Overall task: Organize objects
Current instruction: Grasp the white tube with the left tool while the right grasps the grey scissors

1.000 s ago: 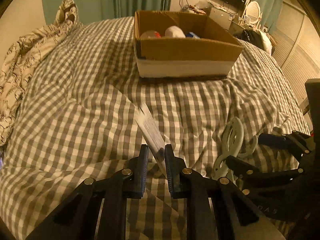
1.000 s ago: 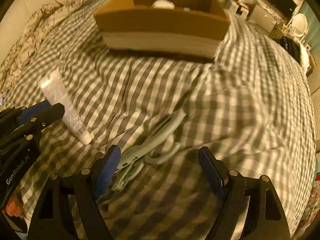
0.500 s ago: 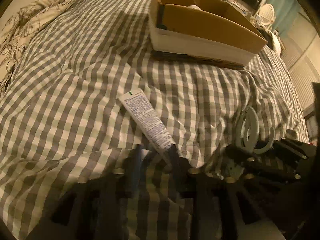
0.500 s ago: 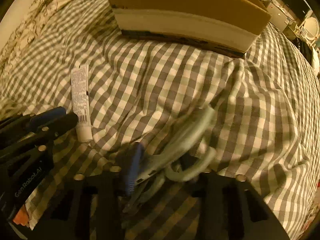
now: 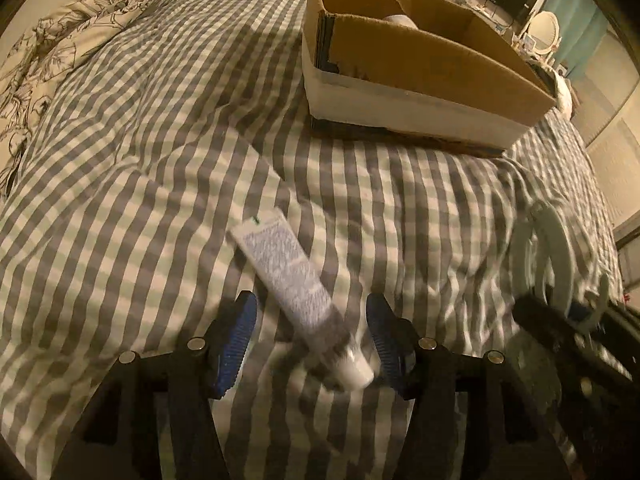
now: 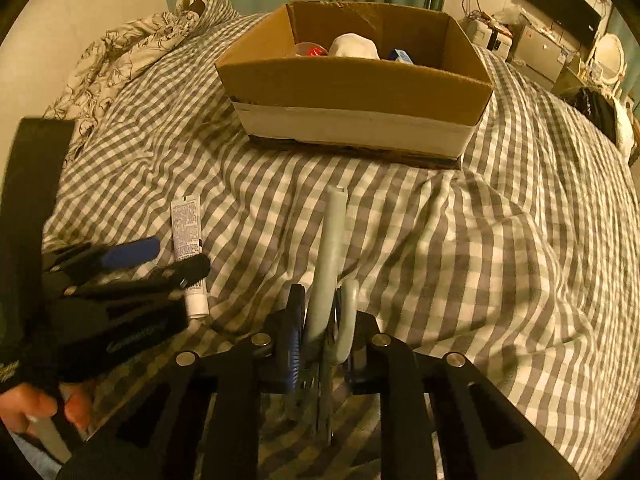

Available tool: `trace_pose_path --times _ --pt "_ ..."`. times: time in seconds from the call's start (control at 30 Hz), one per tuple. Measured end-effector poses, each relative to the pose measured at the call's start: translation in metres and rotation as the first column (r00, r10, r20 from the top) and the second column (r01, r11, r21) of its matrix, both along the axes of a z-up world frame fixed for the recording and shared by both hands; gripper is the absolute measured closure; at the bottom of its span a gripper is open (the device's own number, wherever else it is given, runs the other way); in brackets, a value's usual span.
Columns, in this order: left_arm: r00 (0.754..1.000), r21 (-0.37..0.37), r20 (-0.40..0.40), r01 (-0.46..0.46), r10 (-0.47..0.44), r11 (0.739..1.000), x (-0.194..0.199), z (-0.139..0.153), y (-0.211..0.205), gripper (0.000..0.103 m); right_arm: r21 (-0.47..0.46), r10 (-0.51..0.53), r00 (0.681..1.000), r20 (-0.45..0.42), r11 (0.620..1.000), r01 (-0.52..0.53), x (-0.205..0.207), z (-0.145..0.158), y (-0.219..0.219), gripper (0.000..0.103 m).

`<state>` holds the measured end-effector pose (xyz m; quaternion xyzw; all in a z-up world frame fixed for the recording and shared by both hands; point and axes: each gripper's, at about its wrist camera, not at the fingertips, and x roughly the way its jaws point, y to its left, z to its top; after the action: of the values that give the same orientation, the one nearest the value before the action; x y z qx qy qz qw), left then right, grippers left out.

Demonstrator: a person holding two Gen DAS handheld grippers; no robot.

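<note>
A white printed tube [image 5: 298, 282] lies on the checked bedspread [image 5: 160, 160], its capped end between the spread fingers of my left gripper [image 5: 312, 336], which is open and not touching it. The tube also shows in the right wrist view [image 6: 187, 240] beside the left gripper [image 6: 160, 258]. My right gripper [image 6: 322, 340] is shut on pale grey-green scissors [image 6: 330, 264], held by the handle loops, lifted off the bed and pointing up toward the box. The scissors' loops show in the left wrist view [image 5: 548, 256]. An open cardboard box [image 6: 356, 92] stands further back on the bed.
The box holds a white rounded object [image 6: 354, 46], a red-and-clear item [image 6: 308, 50] and a blue item [image 6: 400, 55]. A floral-print duvet [image 5: 60, 52] is bunched at the far left. Furniture and a round mirror [image 6: 608, 56] stand beyond the bed's right side.
My left gripper opened and let go of the tube, which now lies flat on the bed. My right gripper closed on the scissors and lifted them upright.
</note>
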<state>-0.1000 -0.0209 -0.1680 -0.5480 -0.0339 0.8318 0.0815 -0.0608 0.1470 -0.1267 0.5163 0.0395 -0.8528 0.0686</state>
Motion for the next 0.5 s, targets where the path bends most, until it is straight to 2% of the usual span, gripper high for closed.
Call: trace_pose_path --times 0.07,0.13,0.27,0.5 --pt "1.0 -0.007 0.021 0.008 -0.007 1.0 -0.004 -0.007 0.003 0.064 -0.01 0.001 1.0 0.002 1.0 -0.001 0.0 -0.001 0.0 0.088" --pt "0.999 -0.011 0.036 0.017 -0.016 1.0 -0.003 -0.012 0.005 0.069 -0.021 0.002 1.0 0.001 1.0 -0.002 0.0 -0.001 0.002 0.088" --pt "1.0 -0.015 0.006 0.029 -0.029 0.999 0.006 -0.005 0.006 0.073 -0.055 0.006 1.0 -0.01 0.998 -0.007 0.001 0.002 0.004 0.088" --pt "0.998 -0.001 -0.052 0.036 -0.036 0.999 0.022 0.021 0.001 0.076 -0.073 0.007 0.997 -0.076 0.997 -0.013 0.01 0.029 0.009 0.088"
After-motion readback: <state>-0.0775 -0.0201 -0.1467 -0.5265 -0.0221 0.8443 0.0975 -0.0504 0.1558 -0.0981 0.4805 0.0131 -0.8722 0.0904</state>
